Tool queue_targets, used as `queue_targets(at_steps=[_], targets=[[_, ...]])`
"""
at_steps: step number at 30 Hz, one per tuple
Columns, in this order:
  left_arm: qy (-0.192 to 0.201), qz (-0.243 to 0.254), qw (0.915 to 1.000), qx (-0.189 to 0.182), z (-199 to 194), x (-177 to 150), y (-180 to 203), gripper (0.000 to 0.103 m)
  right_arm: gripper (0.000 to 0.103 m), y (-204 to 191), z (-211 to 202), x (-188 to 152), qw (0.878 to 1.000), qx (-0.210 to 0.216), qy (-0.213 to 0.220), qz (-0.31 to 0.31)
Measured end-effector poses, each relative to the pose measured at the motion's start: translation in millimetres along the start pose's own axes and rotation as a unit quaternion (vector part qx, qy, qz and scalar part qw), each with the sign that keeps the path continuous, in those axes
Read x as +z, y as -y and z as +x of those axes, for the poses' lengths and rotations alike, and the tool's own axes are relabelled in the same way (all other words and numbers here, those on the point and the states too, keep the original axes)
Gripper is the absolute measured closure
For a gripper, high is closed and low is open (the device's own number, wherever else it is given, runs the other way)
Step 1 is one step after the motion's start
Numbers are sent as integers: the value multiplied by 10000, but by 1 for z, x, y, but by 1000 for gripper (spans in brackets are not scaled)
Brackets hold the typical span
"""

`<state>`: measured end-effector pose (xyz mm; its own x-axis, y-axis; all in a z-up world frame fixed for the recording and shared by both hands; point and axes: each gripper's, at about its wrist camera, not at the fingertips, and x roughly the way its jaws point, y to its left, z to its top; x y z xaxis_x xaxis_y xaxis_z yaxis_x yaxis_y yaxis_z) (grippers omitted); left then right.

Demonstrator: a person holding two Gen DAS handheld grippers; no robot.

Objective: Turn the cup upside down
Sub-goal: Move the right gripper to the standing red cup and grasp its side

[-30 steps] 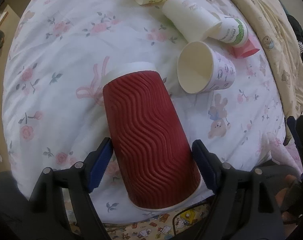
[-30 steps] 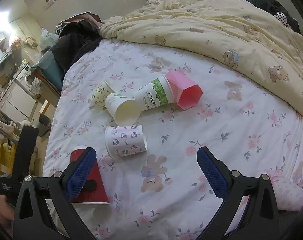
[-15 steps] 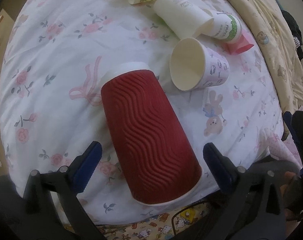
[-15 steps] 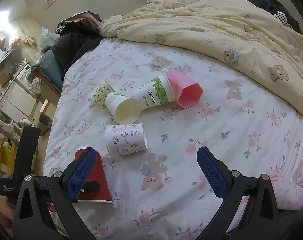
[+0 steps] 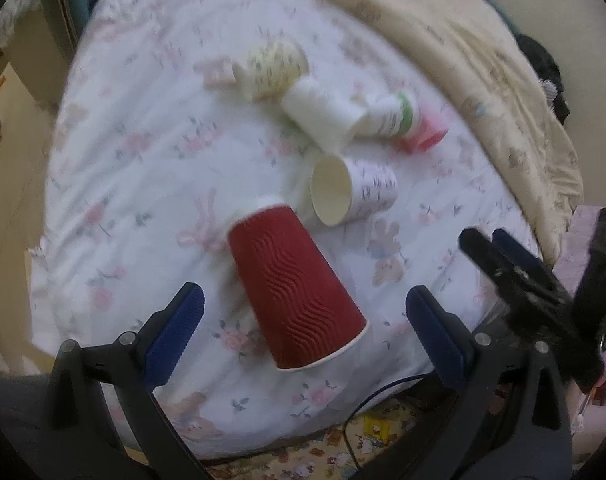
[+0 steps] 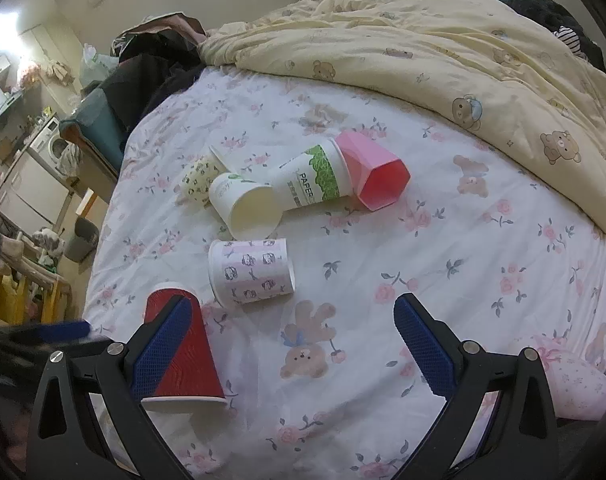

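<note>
A red ribbed paper cup [image 5: 299, 288] stands upside down, rim on the floral bed sheet [image 5: 143, 160], near the bed's front edge. It also shows in the right wrist view [image 6: 183, 356], partly behind my right gripper's left finger. My left gripper [image 5: 303, 336] is open and empty, its blue pads apart from the cup on both sides. My right gripper [image 6: 295, 344] is open and empty above the sheet, and its fingers [image 5: 515, 256] show at the right of the left wrist view.
Several cups lie on their sides further in: a pink-patterned one [image 6: 251, 272], a white one [image 6: 243, 208], a green-banded one [image 6: 311, 180], a pink plastic one [image 6: 375, 176] and a yellow spotted one [image 6: 199, 178]. A cream duvet [image 6: 443, 52] covers the far side.
My left gripper has opened, let go of the red cup and pulled back and up. The cup stays standing upside down. The right gripper has barely moved.
</note>
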<state>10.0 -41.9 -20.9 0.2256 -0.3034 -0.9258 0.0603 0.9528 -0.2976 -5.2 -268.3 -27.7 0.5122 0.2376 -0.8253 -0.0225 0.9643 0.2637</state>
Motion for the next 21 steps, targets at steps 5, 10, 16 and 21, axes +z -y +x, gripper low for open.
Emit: queue_targets(at_steps=[5, 10, 16, 21], targets=[[302, -125, 9994, 107, -20, -1, -25, 3, 0, 0, 4, -2, 10000, -30, -61, 3], [562, -260, 9964, 574, -18, -7, -54, 3, 0, -5, 10, -3, 9999, 0, -113, -55], [692, -676, 9932, 644, -17, -11, -81, 3, 0, -13, 16, -4, 9997, -45, -171, -145], [789, -739, 9897, 936, -20, -9, -86, 3, 0, -21, 13, 0, 9992, 45, -282, -281]])
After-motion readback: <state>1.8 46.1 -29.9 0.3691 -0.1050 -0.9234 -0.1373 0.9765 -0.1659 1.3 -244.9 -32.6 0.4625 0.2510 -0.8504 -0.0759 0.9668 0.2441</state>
